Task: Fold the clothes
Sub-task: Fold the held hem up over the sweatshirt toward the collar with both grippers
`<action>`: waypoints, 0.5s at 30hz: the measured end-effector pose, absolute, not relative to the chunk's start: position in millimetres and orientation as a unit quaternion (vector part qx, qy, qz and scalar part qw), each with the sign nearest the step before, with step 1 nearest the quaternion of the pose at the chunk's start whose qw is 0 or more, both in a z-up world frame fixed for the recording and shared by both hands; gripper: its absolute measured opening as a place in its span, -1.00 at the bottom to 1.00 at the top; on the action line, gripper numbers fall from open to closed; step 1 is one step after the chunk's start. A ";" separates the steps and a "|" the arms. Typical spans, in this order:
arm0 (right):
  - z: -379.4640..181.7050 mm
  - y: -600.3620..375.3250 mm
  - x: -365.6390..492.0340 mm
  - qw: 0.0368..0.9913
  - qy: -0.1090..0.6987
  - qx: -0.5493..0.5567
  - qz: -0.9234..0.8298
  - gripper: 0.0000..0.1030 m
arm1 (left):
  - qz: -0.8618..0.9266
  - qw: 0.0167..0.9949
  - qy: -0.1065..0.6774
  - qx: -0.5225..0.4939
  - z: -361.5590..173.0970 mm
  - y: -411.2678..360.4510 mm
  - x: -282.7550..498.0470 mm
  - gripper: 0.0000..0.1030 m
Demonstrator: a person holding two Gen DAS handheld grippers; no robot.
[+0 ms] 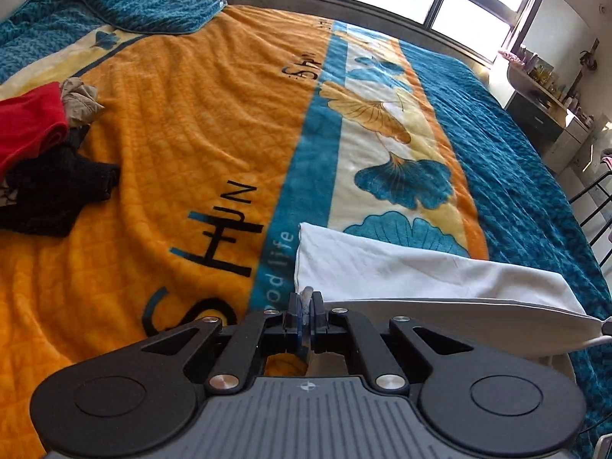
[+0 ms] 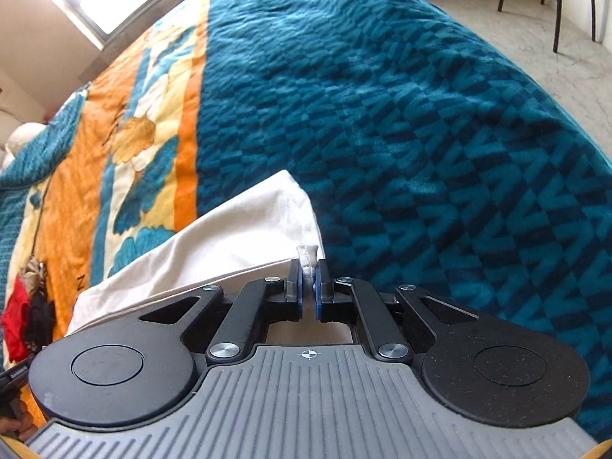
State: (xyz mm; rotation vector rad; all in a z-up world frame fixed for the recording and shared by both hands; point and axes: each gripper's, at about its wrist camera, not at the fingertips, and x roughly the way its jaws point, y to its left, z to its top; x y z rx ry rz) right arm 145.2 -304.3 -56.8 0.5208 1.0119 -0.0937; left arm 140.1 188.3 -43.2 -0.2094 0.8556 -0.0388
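While one plain white cotton garment [image 1: 401, 267] lies smooth, part lifted, on the orange-and-teal plush bed blanket [image 1: 183, 122], two tools, left tool [image 1: 305, 308] and right tool [image 2: 309, 281], each pinch a bunched edge of it, with three crumpled clothes, red [image 1: 26, 126], black [image 1: 57, 191], beige [image 1: 78, 95], well apart.

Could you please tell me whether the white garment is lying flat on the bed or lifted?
Partly lifted: the left gripper and right gripper each pinch the white garment, its far part resting on the blanket.
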 end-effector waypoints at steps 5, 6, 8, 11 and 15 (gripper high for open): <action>-56.8 -312.0 98.7 0.835 0.482 0.262 -0.039 -0.89 | -0.022 0.903 0.420 -0.087 -47.6 182.2 103.2 -0.97; -57.7 -313.0 91.2 0.834 0.483 0.262 -0.039 -0.89 | -0.023 0.902 0.423 -0.082 -49.9 180.5 97.4 -0.97; -61.1 -312.5 79.5 0.834 0.487 0.256 -0.041 -0.89 | -0.025 0.900 0.430 -0.073 -54.4 177.2 85.7 -0.97; -68.2 -308.7 65.9 0.835 0.493 0.240 -0.042 -0.89 | -0.027 0.896 0.440 -0.060 -61.1 172.2 68.2 -0.97; -77.6 -303.5 47.8 0.837 0.500 0.219 -0.044 -0.89 | -0.024 0.894 0.447 -0.031 -72.6 163.7 48.8 -0.96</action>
